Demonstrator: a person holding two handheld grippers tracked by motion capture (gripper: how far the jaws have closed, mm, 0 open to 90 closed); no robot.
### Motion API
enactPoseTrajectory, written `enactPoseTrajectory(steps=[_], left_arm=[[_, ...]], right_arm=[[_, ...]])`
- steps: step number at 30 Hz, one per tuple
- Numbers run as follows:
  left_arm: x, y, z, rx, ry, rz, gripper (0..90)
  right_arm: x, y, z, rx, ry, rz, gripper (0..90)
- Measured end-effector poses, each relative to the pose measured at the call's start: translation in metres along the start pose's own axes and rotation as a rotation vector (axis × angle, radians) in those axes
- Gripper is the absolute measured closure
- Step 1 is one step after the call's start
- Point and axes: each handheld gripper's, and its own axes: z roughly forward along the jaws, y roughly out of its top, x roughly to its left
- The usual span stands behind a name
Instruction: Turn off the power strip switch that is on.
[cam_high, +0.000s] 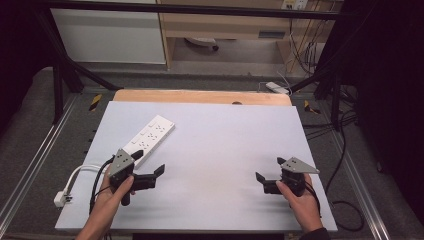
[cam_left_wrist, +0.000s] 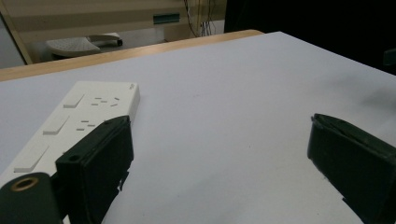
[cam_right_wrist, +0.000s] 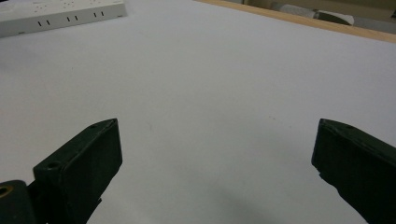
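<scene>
left jaws: my left gripper (cam_high: 150, 176) hangs low over the tabletop (cam_high: 215, 150), jaws wide apart, nothing between them.
right jaws: my right gripper (cam_high: 269, 176) likewise low, jaws spread, holding nothing, well apart from everything else.
hands: left hand (cam_high: 114, 192) and right hand (cam_high: 299, 197) wrap the handles near the front edge.
nearest thing: white power strip (cam_high: 149, 138), flat on the tabletop, running diagonally from near my left gripper toward the back; its near end lies just beside my left gripper body, not touching the jaws as far as I can tell.
strip in left gripper view: power strip (cam_left_wrist: 79, 123) sits off to the left jaw's side, sockets and switches face up, not between the jaws.
strip in right gripper view: power strip (cam_right_wrist: 60, 14) far off at top left.
cord: white cable (cam_high: 80, 172) leaves the strip's near end and hangs over the left edge, ending in a plug (cam_high: 61, 198).
step, my guess: reaching for the strip with the left.
doing it well: swing the left jaws to straddle the strip's narrow width, square to its long sides, and grip the body, not the switches. Mind the cable's drag at the edge. Right could steady the far end.
</scene>
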Motion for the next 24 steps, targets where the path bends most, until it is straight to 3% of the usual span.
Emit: enactPoseTrajectory(steps=[11,19,24], left_arm=[[-0.009,-0.011,0.009,0.044,-0.015,0.03,7.0],[-0.021,-0.024,0.02,0.124,-0.039,0.074,7.2],[-0.022,-0.035,0.02,0.175,-0.032,0.077,7.4]], right_arm=[[-0.001,0.0,0.0,0.001,-0.004,0.001,2.2],[-0.003,-0.001,0.0,0.004,-0.015,0.006,2.2],[-0.005,-0.003,0.001,0.023,-0.032,0.01,2.1]])
